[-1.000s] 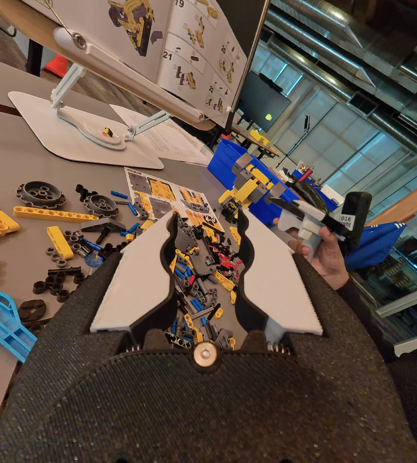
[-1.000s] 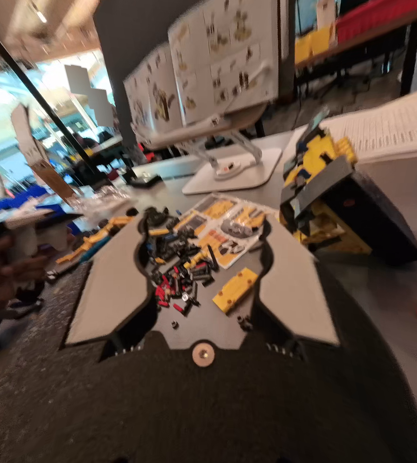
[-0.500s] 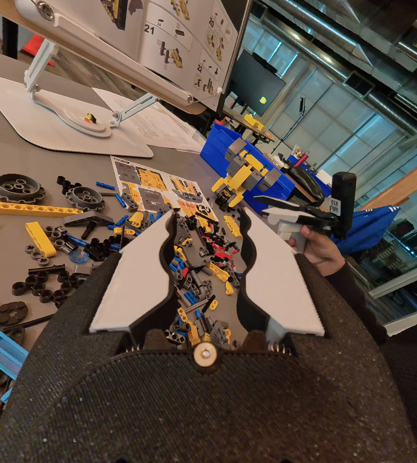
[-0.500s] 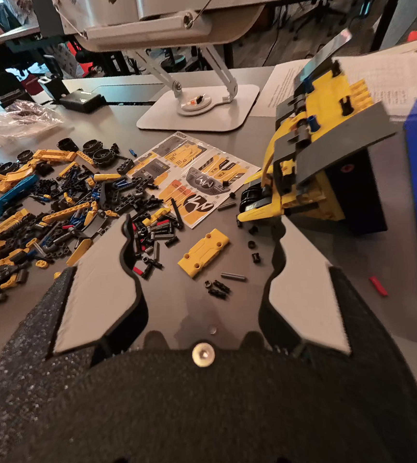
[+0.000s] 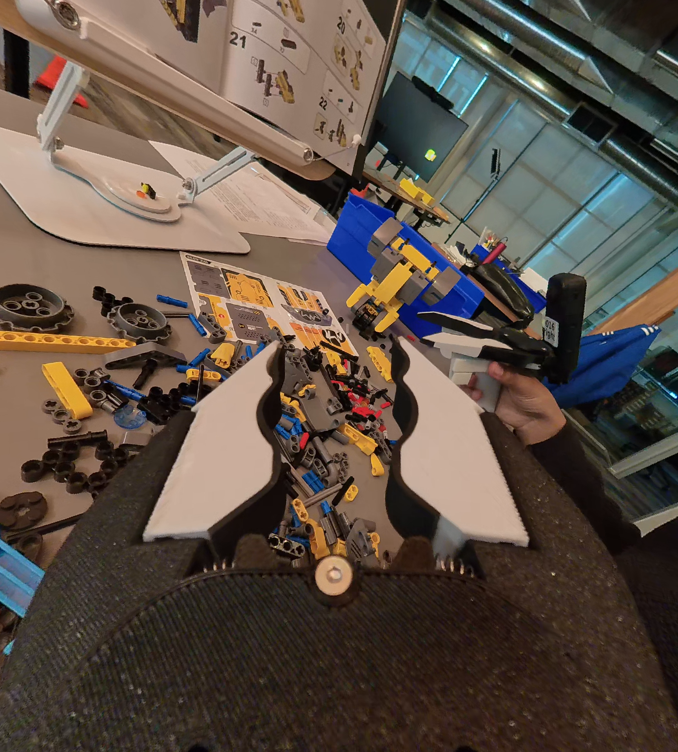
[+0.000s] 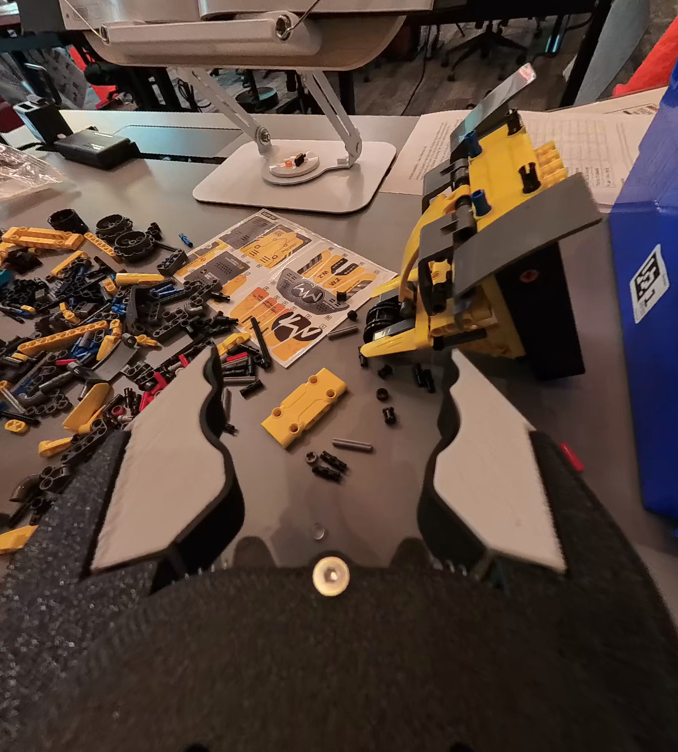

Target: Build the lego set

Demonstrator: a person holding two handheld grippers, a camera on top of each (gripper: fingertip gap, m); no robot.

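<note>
right claw dropped nearer yellow panel, blue bin alongside.

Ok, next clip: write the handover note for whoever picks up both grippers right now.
Left gripper: open, empty, above the loose parts pile.
Right gripper: open, empty, above the yellow flat panel and a few small pins.
Partly built yellow and grey model leans by the blue bin; sticker sheet lies flat; instruction booklet sits on its stand.
Done: the model's partial body.
Left: most parts are still loose.
</note>
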